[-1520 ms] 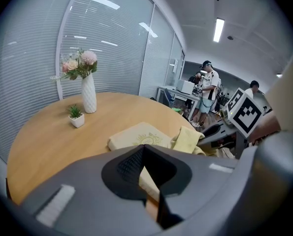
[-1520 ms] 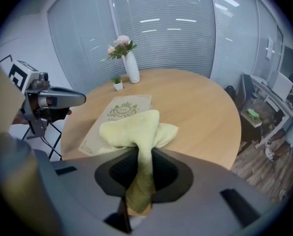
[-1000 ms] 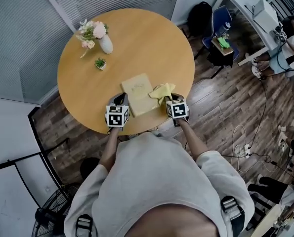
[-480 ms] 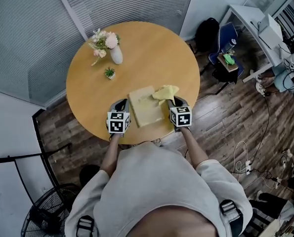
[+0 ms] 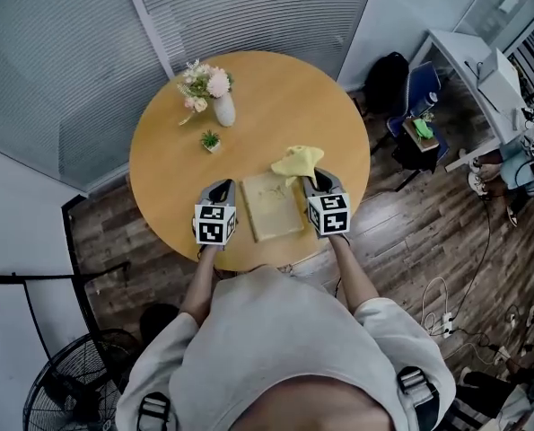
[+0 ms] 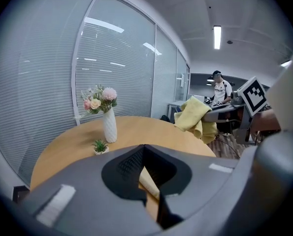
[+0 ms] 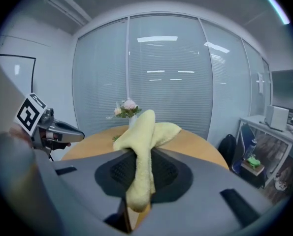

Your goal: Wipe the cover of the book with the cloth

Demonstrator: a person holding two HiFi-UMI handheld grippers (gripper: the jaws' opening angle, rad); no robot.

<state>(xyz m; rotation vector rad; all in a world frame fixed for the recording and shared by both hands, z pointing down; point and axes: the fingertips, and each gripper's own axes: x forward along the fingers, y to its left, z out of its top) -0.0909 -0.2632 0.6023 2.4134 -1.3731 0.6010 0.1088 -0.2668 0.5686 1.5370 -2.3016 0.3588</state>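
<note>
A pale yellow book [image 5: 274, 206] lies flat near the front edge of the round wooden table [image 5: 168, 173]. My right gripper [image 5: 319, 185] [image 7: 142, 173] is shut on a yellow cloth [image 5: 298, 162] [image 7: 145, 141], which hangs bunched over the book's far right corner. The cloth [image 6: 195, 118] also shows in the left gripper view. My left gripper [image 5: 221, 189] [image 6: 147, 178] sits just left of the book with its jaws drawn together. A thin pale strip shows in the slit between them, and I cannot tell whether it is gripped.
A white vase of flowers [image 5: 220, 97] [image 6: 108, 124] and a small potted plant [image 5: 211, 140] stand on the table's far left. On the floor to the right are a chair [image 5: 419, 106], a black bag [image 5: 388, 79] and a desk [image 5: 477, 70]. A person [image 6: 218, 88] stands far behind.
My right gripper has carried the cloth a little forward, from the book's right edge toward its far right corner. The head camera has shifted. The book and left gripper have stayed put.
</note>
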